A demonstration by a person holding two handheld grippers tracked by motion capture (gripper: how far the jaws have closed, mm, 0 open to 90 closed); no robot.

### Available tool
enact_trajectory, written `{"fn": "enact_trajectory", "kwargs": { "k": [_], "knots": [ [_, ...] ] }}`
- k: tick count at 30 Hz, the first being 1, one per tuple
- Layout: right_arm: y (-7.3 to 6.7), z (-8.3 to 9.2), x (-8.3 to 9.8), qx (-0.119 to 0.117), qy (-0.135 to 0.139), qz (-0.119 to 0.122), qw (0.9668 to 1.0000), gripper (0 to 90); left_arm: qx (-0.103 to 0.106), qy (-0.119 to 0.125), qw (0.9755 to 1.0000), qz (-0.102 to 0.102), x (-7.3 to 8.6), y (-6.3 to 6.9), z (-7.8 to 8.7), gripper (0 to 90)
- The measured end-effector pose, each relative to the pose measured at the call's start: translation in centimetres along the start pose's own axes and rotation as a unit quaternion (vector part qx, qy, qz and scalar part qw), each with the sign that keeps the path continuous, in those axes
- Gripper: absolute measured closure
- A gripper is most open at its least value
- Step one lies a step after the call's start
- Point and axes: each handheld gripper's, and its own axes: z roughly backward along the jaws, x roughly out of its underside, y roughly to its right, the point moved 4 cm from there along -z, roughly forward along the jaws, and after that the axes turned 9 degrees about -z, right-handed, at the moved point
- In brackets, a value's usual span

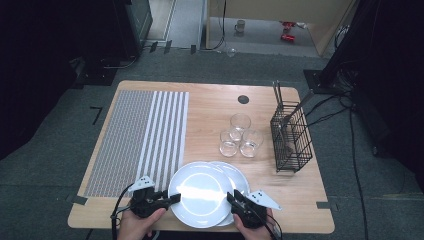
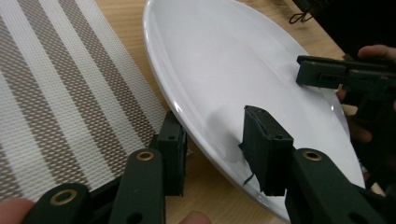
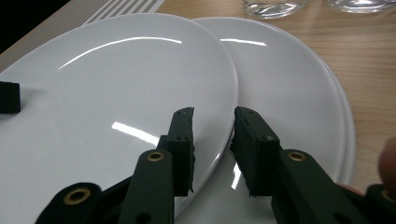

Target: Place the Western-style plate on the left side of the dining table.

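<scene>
**Two grippers at the rim of the top white plate**

Two white plates lie stacked and offset at the near edge of the wooden table. The top plate sits to the left, overlapping the lower plate, whose right part shows from beneath it.

At the left rim of the top plate is the left gripper, held in the person's left hand. In the left gripper view its jaws straddle that rim, one jaw below and outside the plate next to the striped placemat, the other over the plate's white face. A gap shows between the upper pad and the plate, so the jaws stand apart around the rim without clamping it.

The right gripper sits at the right rim of the same plate, in the person's right hand. In the right gripper view the top plate's edge runs between the two jaws, the left jaw over the top plate and the right jaw over the lower plate. The pads look close on the rim, yet I cannot tell whether they press it.

Farther back on the table, three clear glasses stand grouped together, touching or nearly so. A black wire basket stands to their right, near the table's right edge. The placemat covers the table's left part, just beside the top plate.
</scene>
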Motion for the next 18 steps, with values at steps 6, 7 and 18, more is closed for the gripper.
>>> {"fn": "enact_trajectory", "kwargs": {
  "k": [6,7,18],
  "knots": [
    [0.1,0.0,0.0,0.009,0.006,-0.009,0.9999,70.3,0.014,0.02,0.9996,0.016,-0.5,-0.3,-0.4,68.1],
    [0.1,0.0,0.0,0.009,0.006,-0.009,0.9999,70.3,0.014,0.02,0.9996,0.016,-0.5,-0.3,-0.4,68.4],
    [0.3,-0.2,-0.2,0.011,0.012,-0.009,0.9998,69.9,0.02,0.042,0.9987,0.017,-2.3,-2.0,-1.2,73.2]
  ]
}}
